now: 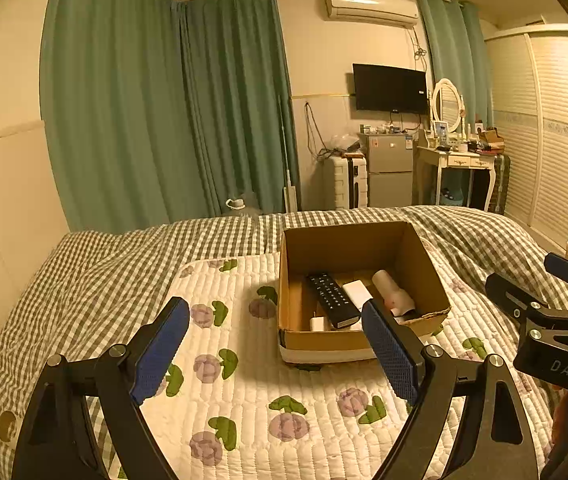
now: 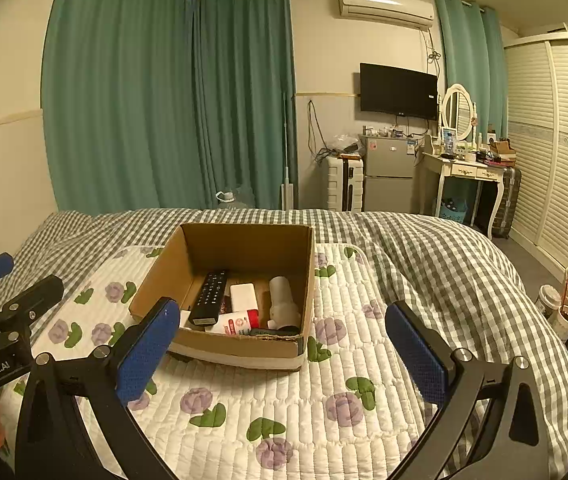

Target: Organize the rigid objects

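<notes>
The box [image 2: 243, 344] sits on the floral quilt [image 2: 324, 420] on the bed, holding a remote [image 2: 209, 298], a white block [image 2: 243, 297], a pale bottle [image 2: 281, 300] and a red-capped bottle [image 2: 235, 322] half hidden by the front wall. In the left view the pad covers part of the contents. Left gripper [image 1: 275, 354] and right gripper [image 2: 284, 356] hover spread wide, holding nothing. A dark item at the box's front corner is unclear.
</notes>
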Available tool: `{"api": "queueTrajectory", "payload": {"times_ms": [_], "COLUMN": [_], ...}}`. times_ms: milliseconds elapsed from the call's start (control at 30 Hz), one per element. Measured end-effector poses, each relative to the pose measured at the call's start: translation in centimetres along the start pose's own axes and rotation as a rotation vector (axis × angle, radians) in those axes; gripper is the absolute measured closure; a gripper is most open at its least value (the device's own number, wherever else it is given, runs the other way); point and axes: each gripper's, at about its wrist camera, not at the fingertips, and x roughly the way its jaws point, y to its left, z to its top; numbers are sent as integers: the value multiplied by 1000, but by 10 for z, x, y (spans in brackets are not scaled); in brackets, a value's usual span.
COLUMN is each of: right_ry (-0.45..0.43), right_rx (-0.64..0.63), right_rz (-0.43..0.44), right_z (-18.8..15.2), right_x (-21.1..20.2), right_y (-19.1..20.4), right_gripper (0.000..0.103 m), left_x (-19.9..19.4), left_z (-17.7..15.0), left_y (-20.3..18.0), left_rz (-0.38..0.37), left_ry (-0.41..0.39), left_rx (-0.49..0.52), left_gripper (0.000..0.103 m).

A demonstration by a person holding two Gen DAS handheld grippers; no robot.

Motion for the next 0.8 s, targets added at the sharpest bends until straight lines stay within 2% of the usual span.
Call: {"api": "queueTrajectory", "payload": {"times_ms": [800], "right_ry": [5], "right_rx": [-4], "right_rz": [4], "right_z": [-1], "right_x": [1], "right_y": [1], "right_gripper": [0], "left_x": [0], "left_z": [-1], "left_y": [1], "left_rz": [-8], "left_ry": [4], "left_rx": [-11], "left_gripper": [13]}}
